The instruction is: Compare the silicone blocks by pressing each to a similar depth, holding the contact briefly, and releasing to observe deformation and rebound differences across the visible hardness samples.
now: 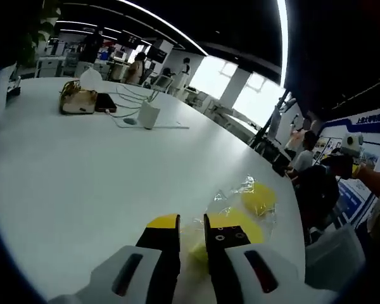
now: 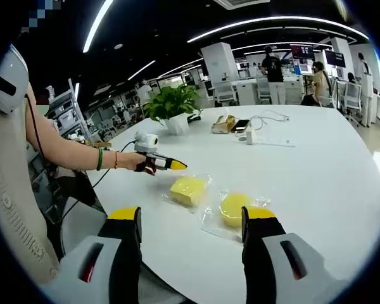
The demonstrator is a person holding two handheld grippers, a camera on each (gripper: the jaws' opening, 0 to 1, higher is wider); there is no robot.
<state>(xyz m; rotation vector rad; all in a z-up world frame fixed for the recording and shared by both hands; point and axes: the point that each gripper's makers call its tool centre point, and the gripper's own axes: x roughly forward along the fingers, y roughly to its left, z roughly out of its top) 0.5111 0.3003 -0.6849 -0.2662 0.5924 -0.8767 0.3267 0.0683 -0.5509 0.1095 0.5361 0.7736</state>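
Observation:
Two yellow silicone blocks lie in clear plastic bags near the white table's edge. The square block (image 2: pixel 189 189) is on the left and the round block (image 2: pixel 233 208) on the right. My left gripper (image 2: pixel 168 164), held in a person's hand, hovers just behind the square block with its jaws together. In its own view the left gripper (image 1: pixel 191 221) shows only a narrow slit, with the square block (image 1: pixel 191 248) under the tips and the round block (image 1: pixel 258 197) beyond. My right gripper (image 2: pixel 190 221) is wide open in front of both blocks, holding nothing.
Farther back on the white table (image 2: pixel 316 171) stand a potted plant (image 2: pixel 172 104), a gold bag (image 2: pixel 225 123) and a white charger box (image 2: pixel 250 136) with cables. The person's forearm (image 2: pixel 69 155) reaches in from the left. People stand and sit in the background.

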